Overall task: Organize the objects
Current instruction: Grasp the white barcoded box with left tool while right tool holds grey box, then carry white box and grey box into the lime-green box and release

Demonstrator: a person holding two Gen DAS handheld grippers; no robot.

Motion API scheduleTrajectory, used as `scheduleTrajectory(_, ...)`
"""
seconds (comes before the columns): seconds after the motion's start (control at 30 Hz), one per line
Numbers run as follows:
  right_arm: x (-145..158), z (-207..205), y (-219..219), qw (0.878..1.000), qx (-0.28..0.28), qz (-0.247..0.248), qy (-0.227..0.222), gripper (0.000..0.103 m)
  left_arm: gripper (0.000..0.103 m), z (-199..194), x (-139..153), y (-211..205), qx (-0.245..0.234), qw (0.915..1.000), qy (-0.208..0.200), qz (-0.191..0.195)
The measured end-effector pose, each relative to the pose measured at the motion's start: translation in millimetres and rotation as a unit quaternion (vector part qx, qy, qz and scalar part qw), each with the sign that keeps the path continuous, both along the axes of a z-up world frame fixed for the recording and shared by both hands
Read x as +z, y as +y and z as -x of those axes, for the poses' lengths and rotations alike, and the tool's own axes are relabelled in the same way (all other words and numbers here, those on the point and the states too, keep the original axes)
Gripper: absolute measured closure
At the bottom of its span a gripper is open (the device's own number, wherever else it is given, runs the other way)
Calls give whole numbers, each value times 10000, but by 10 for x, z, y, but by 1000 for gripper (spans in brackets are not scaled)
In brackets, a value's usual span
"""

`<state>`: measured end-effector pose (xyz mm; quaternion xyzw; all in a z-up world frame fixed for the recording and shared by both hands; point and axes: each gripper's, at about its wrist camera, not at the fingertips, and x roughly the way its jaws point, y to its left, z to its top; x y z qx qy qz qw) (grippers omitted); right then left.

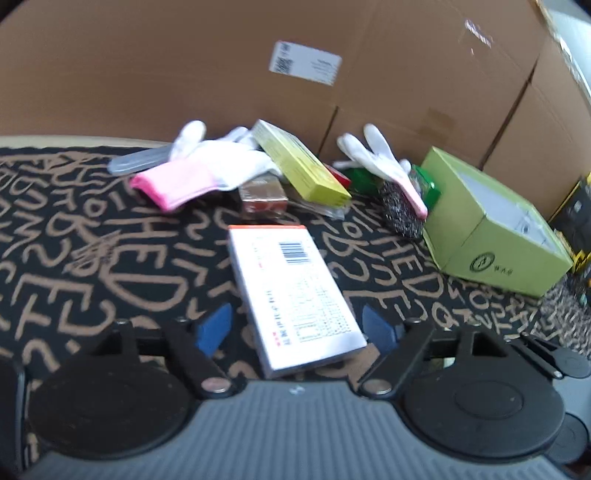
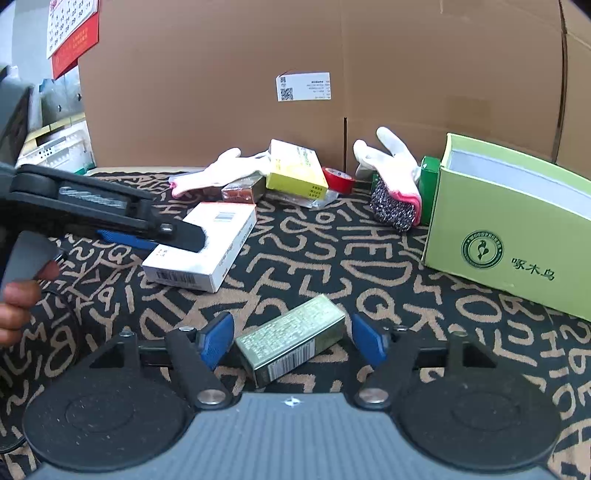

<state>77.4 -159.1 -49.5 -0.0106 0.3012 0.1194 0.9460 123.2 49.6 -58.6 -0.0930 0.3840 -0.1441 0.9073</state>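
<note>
Both our grippers are wide open: left gripper (image 1: 295, 325) straddles the white box (image 1: 291, 295), right gripper (image 2: 291, 332) straddles the small green box (image 2: 291, 341) on the counter (image 2: 332, 258). Both sit skewed, so closing could twist them away.

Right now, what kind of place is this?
Likely a storeroom or home workspace: big brown cardboard shipping cartons stacked behind, a red wall calendar, and a black letter-patterned cloth strewn with small boxes.

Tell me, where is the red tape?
In the right wrist view, the red tape sits at the back by the cardboard box, between the yellow box and a glove.
</note>
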Motion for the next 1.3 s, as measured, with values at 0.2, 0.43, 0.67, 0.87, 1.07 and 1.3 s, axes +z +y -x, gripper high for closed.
scheduleTrajectory(0.2, -32, -67, 49, 9997, -208, -71, 62, 26, 11, -189, -86, -336, -73, 9978, -16, -660)
scheduleTrajectory(0.43, -24, -68, -14, 9996, -224, -154, 10, 39, 31, -237, -121, -380, -126, 9930, -178, -1163)
scheduleTrajectory(0.67, 120, 49, -128, 9985, -425, -219, -271, 39, 34, -113, 23, -301, -203, 9968, -169, -749)
scheduleTrajectory(0.87, 437, 143, -418, 9925, -812, -117, -902, 39, 34, 13, 490, -460, -576, 9956, -673, -291)
scheduleTrajectory(1.07, 692, 96, -803, 9803, -1378, 166, -1408, 39, 34, -59, 980, -974, -1242, 9837, -1300, -76)
scheduleTrajectory(1.3, 769, -190, -1328, 9733, -1718, 79, -1519, 39, 34, -565, 1132, -1695, -1888, 9739, -1224, 293)
